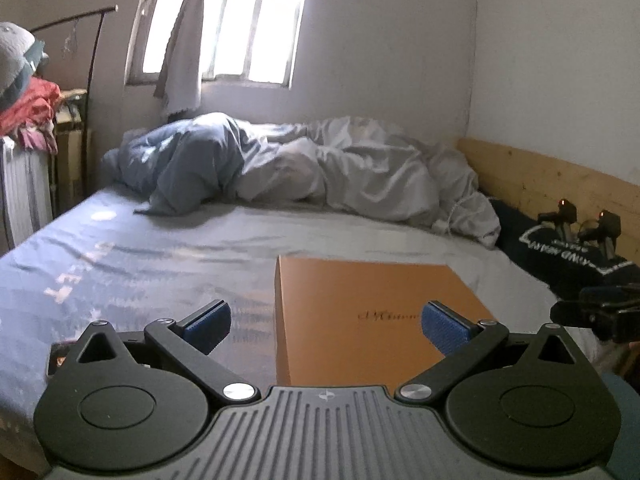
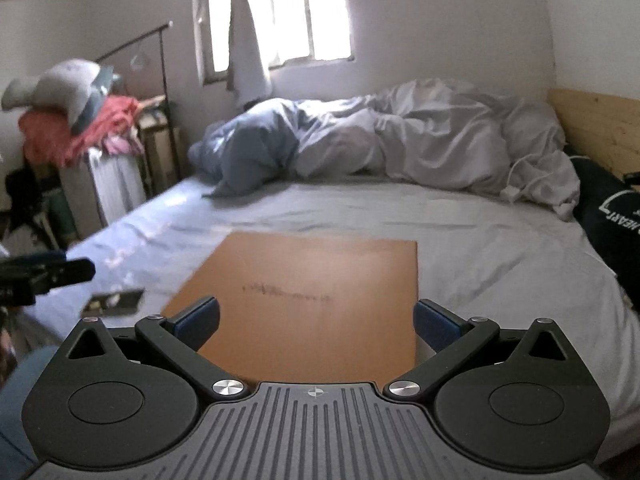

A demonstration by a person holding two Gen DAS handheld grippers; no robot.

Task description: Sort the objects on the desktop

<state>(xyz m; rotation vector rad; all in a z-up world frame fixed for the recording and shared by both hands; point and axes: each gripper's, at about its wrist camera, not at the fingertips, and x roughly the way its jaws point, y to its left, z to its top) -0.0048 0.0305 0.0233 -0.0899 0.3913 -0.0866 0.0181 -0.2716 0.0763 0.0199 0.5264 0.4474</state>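
A flat orange box (image 1: pixel 360 320) with dark lettering lies on the bed (image 1: pixel 160 252) near its front edge. It also shows in the right wrist view (image 2: pixel 312 292). My left gripper (image 1: pixel 326 326) is open and empty, hovering over the box's left edge. My right gripper (image 2: pixel 316 322) is open and empty, held above the box's near part. A small dark flat object (image 2: pixel 114 302) lies on the sheet left of the box. The right gripper's tip (image 1: pixel 596 310) shows at the right edge of the left wrist view, the left gripper's tip (image 2: pixel 48 274) at the left of the right wrist view.
A crumpled grey-blue duvet (image 1: pixel 300 164) fills the far half of the bed. A dark printed pillow (image 1: pixel 568 256) and two small black devices (image 1: pixel 580 224) lie by the wooden headboard (image 1: pixel 560 180). Piled clothes (image 2: pixel 80 120), a radiator (image 2: pixel 116 184) and a rack stand left.
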